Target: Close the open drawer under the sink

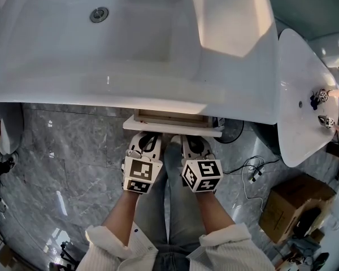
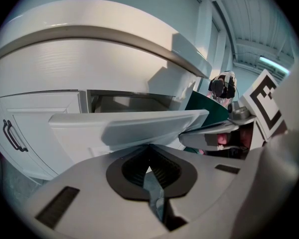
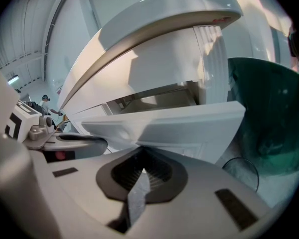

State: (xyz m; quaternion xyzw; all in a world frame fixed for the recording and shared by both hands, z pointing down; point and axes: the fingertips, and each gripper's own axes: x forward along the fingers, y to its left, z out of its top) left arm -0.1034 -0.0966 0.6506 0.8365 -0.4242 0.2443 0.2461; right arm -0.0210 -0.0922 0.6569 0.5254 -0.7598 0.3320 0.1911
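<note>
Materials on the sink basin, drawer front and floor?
Sink basin: glossy white, likely ceramic or cast resin, given the sharp highlights. Drawer front: smooth white satin panel, probably painted or laminated board; the drawer box behind it looks like bare tan wood. Floor: polished grey marble-look tile, veined and reflective.

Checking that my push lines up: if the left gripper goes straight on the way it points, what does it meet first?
The drawer front. It lies right ahead of the left gripper, whose jaws are shut. The tips may be touching it; depth is unclear.
</note>
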